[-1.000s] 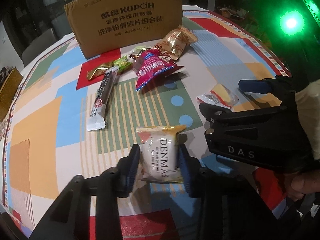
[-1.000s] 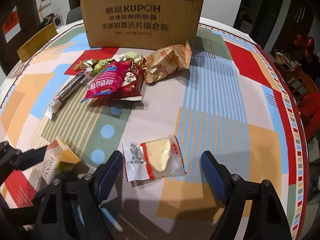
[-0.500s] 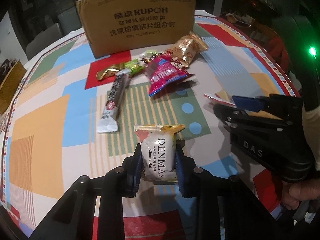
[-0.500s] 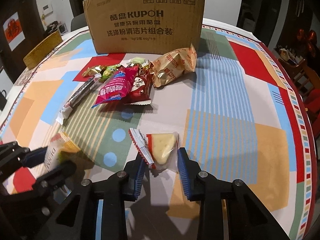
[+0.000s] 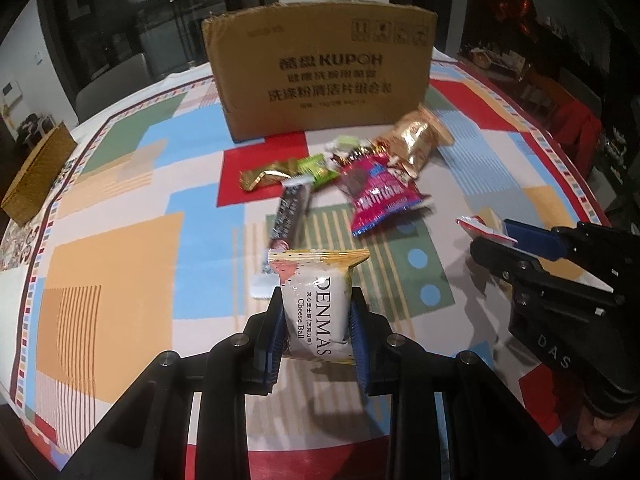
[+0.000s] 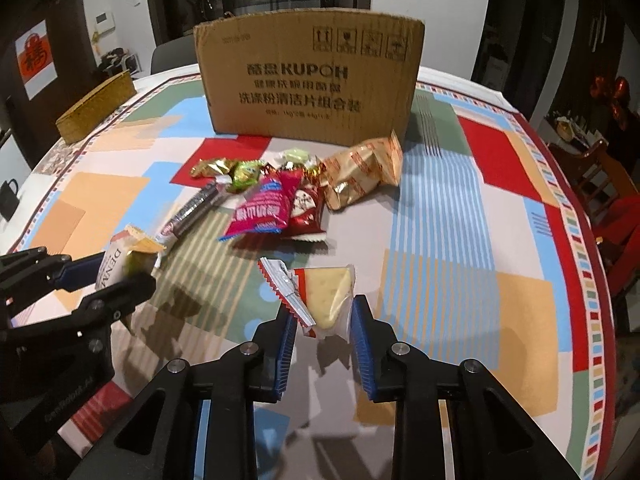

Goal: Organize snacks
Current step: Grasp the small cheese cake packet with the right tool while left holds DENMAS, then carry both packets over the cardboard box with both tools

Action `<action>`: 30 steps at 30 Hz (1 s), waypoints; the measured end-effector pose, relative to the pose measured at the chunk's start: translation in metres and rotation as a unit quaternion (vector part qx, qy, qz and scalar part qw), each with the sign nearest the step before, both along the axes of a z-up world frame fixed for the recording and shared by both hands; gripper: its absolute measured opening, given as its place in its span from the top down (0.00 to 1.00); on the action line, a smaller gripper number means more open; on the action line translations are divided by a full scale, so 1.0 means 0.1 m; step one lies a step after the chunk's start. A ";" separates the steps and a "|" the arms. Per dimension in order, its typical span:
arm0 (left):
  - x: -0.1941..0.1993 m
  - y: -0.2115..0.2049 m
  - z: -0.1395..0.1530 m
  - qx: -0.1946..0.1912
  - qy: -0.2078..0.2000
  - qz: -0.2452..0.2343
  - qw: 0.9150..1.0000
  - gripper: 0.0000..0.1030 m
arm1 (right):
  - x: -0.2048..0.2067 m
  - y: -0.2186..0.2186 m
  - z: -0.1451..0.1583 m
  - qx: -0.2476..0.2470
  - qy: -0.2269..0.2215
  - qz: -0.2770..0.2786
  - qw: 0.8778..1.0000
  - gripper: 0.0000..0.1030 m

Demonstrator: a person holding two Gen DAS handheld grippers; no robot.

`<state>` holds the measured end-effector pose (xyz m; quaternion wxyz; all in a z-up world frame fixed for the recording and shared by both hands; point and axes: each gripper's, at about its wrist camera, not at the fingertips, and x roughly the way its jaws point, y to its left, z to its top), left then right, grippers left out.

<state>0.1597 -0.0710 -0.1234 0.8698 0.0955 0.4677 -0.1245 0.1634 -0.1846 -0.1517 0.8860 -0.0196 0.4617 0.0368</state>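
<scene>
We grip the white Cheese Ball packet point(image 5: 316, 312) in our left gripper point(image 5: 316, 328), its jaws pressed on both sides of the wrapper, which stands upright near the camera with its crimped top edge pointing far. In our right gripper point(image 6: 323, 328) the jaws are closing on the cheese wedge packet point(image 6: 320, 294), and its blue pads touch the clear wrapper on either side; the packet's red-and-white end sticks out to the left. Both packets sit clear of the patterned surface point(image 6: 460, 240). Farther off, just in front of the cardboard box point(image 6: 308, 80), lies the heap of remaining snacks: a pink bag point(image 6: 266, 206), a dark red pouch point(image 6: 306, 210), a gold bag point(image 6: 360, 174), a long dark bar point(image 6: 192, 210) and some green and gold sweets point(image 6: 224, 170). A flat brown box point(image 6: 96, 106) rests at the far left edge.
</scene>
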 end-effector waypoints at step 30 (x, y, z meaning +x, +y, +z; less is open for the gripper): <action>0.36 0.24 0.88 -0.026 -0.105 0.039 0.993 0.72 | 0.19 0.10 0.92 0.007 -0.115 -0.029 0.993 0.72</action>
